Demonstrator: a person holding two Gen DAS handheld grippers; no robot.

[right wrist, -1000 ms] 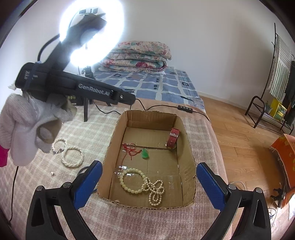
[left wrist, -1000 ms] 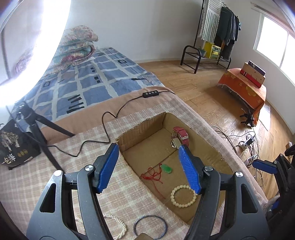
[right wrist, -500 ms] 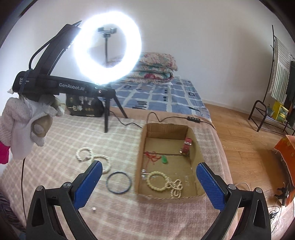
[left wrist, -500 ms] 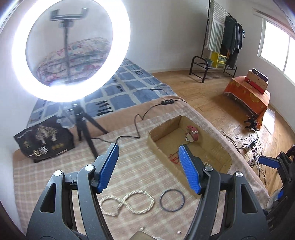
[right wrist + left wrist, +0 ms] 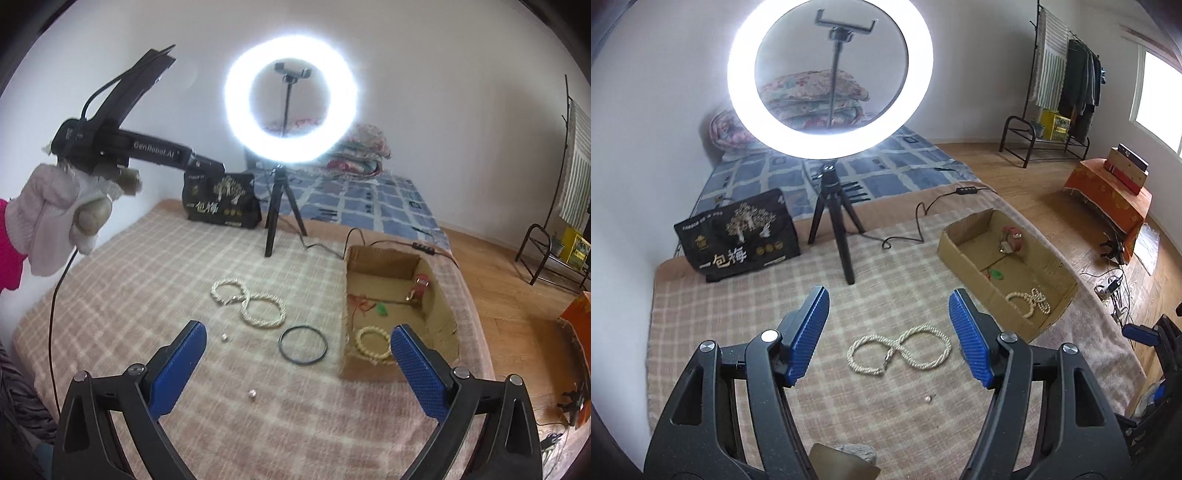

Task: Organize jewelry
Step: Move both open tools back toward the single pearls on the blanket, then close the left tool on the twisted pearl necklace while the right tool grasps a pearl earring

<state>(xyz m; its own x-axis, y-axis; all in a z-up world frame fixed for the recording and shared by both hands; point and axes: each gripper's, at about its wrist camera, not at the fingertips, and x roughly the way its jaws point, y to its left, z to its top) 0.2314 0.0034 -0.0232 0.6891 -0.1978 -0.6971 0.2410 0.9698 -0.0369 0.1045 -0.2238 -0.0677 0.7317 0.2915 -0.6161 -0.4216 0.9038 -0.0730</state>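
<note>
My left claw (image 5: 888, 336) hangs spread apart over the pearl necklace (image 5: 899, 350), which lies in a figure-eight on the checked blanket (image 5: 738, 314). My right claw (image 5: 297, 363) gapes empty too, near the dark bangle (image 5: 303, 345). The cardboard box (image 5: 441, 295) at right holds a bead bracelet (image 5: 373, 343) and watch (image 5: 419, 288).

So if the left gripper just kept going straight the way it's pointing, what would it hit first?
Probably the pearl necklace lying in a figure eight on the blanket. It sits between the open jaws of the left gripper, slightly below centre. Depth is unclear, so it might reach bare blanket just past it.
</note>
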